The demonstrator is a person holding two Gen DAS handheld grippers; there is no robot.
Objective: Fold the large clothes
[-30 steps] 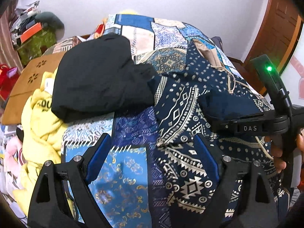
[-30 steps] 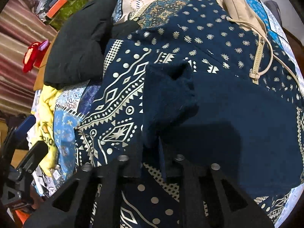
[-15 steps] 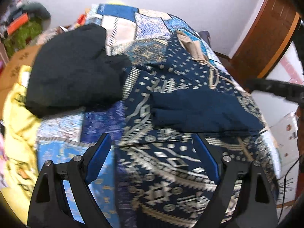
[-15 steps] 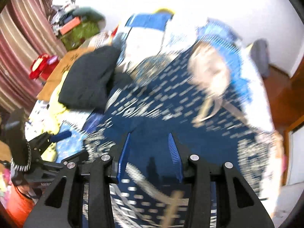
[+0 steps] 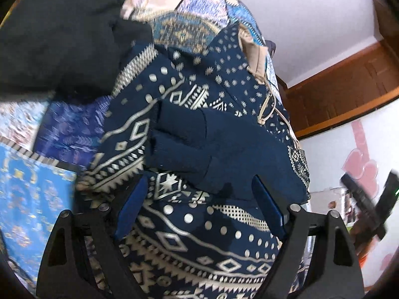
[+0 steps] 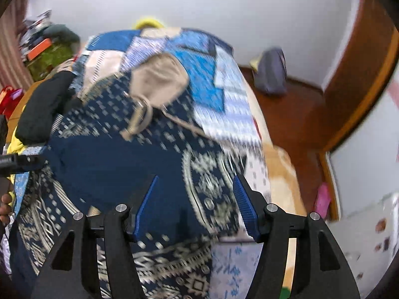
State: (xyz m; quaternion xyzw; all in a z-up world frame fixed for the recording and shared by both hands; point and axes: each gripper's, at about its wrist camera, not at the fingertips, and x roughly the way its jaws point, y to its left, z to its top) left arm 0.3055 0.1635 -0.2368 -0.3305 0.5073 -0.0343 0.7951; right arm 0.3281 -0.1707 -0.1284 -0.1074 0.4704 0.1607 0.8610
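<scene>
The left gripper (image 5: 199, 206) is hanging with jaws wide and empty over the navy patterned hoodie (image 5: 189, 244); the right gripper (image 6: 197, 204) is likewise gaping, gripping nothing; the hoodie is lying on the patchwork bed (image 6: 214, 74), its sleeve (image 5: 199, 144) folded across at 12 o'clock; no writing is showing legibly; a black garment (image 5: 57, 35) is sitting at 10 o'clock.

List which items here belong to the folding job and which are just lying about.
Job:
- navy hooded garment with cream geometric print
- its plain navy folded-over sleeve
- left gripper, open
- right gripper, open

Lying about:
- black garment
- patchwork blue bedspread
- grey bag
</scene>
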